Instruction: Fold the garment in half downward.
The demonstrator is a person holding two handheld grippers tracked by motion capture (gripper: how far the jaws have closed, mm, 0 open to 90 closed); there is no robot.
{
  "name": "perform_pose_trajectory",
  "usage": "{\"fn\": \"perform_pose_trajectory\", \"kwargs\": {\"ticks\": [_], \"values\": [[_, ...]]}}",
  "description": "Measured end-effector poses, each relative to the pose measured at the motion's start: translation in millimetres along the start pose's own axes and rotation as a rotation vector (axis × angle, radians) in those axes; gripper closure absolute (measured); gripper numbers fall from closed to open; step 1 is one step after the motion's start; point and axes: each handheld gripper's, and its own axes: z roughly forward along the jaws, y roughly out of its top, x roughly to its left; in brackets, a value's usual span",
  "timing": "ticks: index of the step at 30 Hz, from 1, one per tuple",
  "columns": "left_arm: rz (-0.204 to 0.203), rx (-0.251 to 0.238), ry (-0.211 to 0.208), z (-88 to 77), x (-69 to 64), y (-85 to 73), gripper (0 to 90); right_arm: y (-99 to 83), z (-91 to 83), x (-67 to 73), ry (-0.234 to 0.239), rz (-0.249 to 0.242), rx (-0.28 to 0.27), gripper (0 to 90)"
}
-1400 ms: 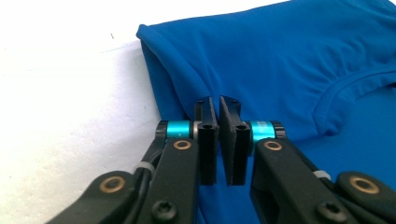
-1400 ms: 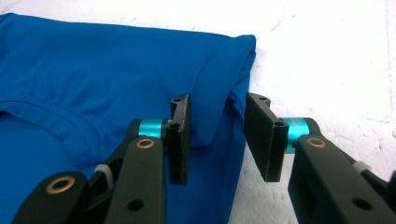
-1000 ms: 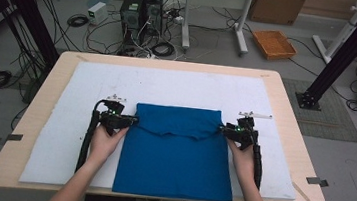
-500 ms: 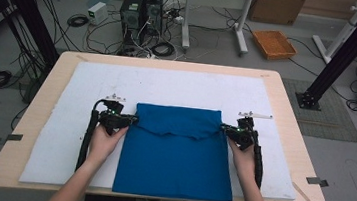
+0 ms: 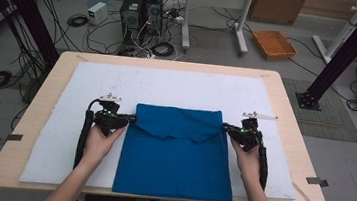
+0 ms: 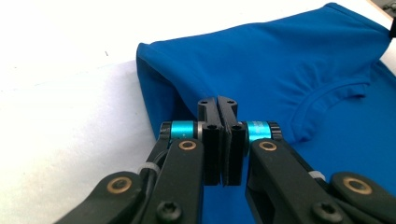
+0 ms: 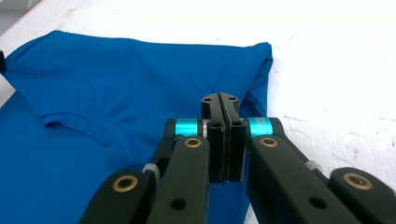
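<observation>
A blue shirt (image 5: 175, 155) lies folded on the white mat (image 5: 168, 87), its top part turned down so that the collar (image 6: 336, 91) shows. My left gripper (image 5: 132, 119) is at the fold's left edge, jaws shut on the cloth there. In the left gripper view the tips (image 6: 218, 102) press together against the blue shirt (image 6: 280, 60). My right gripper (image 5: 226, 128) mirrors it at the fold's right edge. In the right gripper view its tips (image 7: 220, 100) are shut on the blue shirt (image 7: 93, 70) near the corner.
The mat covers most of the wooden table (image 5: 286, 107); bare white mat stretches beyond the shirt and on both sides. Behind the table are computer towers (image 5: 138, 11), floor cables and an orange tray (image 5: 274, 44). A black frame post (image 5: 342, 52) stands at the right.
</observation>
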Motion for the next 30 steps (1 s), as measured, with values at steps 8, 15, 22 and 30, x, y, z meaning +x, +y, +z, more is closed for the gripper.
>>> {"fn": "perform_pose_trajectory", "kwargs": {"ticks": [8, 15, 22, 30], "values": [[0.026, 0.022, -0.034, -14.4, -9.3, -10.4, 88.5, -7.6, -14.6, 9.8, 0.011, -0.052, 0.022, 90.0], [0.016, 0.045, -0.031, -7.3, -5.0, -21.7, 88.5, -19.4, -16.8, 8.8, -0.007, -0.077, 0.036, 83.4], [0.002, 0.043, -0.014, -5.0, -1.8, -28.0, 84.9, -25.3, -6.7, 1.8, -0.014, -0.031, 0.046, 67.3], [0.006, 0.066, 0.028, -1.4, -1.0, -31.3, 76.0, -26.9, 4.2, 5.7, -0.001, -0.052, 0.086, 75.2]]}}
